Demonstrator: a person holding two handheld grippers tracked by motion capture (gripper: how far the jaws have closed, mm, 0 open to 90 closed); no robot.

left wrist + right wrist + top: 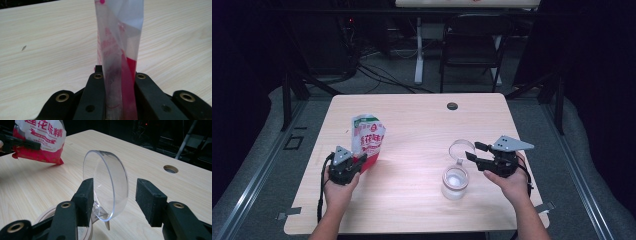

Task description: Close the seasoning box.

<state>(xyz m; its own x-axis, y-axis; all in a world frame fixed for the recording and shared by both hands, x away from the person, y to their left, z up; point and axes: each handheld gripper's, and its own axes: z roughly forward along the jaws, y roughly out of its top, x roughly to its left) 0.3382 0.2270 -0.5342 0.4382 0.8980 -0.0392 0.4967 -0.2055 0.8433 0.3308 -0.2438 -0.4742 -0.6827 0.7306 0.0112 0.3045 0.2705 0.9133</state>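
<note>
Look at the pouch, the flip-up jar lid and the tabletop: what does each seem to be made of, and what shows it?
Pouch: thin glossy plastic film, printed red and white; it creases and looks translucent between the left gripper's jaws.
Jar lid: clear rigid plastic, probably; the table shows through it and its rim glints.
Tabletop: pale wood-grain surface, likely matte laminate.

One red-and-white pouch (368,141) stands on the single tabletop (412,200). One clear glass jar (455,183) sits there too, with one clear round lid (461,149) tipped up at its rim. Two hand-held grippers are at work: the left hand-held gripper (357,165) and the right hand-held gripper (474,151). One round grommet hole (452,106) marks the tabletop's far edge. One dark chair (472,47) stands behind the table.
</note>
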